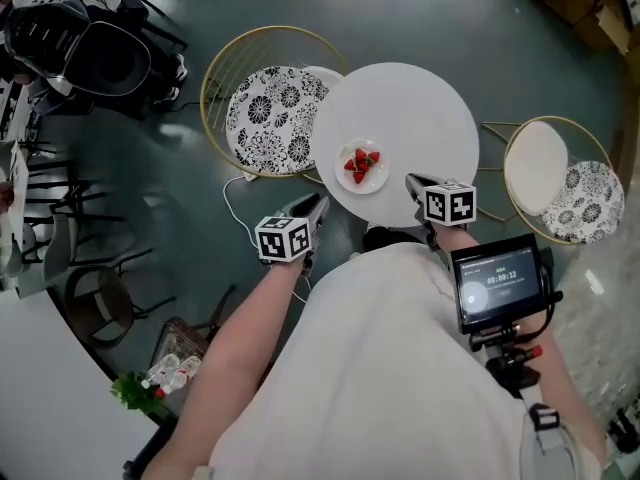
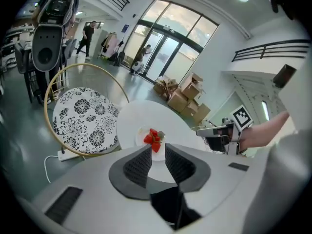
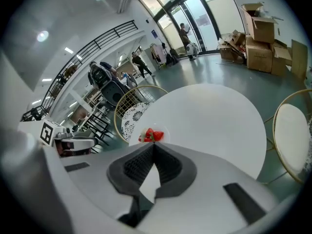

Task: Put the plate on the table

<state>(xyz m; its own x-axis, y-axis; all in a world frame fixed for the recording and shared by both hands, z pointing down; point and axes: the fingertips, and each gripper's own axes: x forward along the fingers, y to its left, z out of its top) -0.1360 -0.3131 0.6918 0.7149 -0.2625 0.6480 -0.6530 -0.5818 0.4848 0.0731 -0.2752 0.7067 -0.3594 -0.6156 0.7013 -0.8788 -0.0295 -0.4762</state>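
A small white plate (image 1: 347,176) with several strawberries (image 1: 361,164) rests on the round white table (image 1: 420,118), near its front edge. My left gripper (image 1: 320,201) hovers just off the table's front left edge, and the plate (image 2: 141,136) shows right beyond its tips. Its jaws (image 2: 157,149) stand open with a narrow gap and hold nothing. My right gripper (image 1: 410,180) sits over the table's front edge, to the right of the plate (image 3: 165,130). That gripper (image 3: 154,145) is shut, tips touching, with nothing in it.
A gold wire chair (image 1: 215,68) with a black-and-white floral cushion (image 1: 270,118) stands left of the table. A second gold chair (image 1: 600,138) with two cushions is at the right. A power strip (image 2: 66,154) and cable lie on the floor. Cardboard boxes (image 2: 183,99) are stacked farther back.
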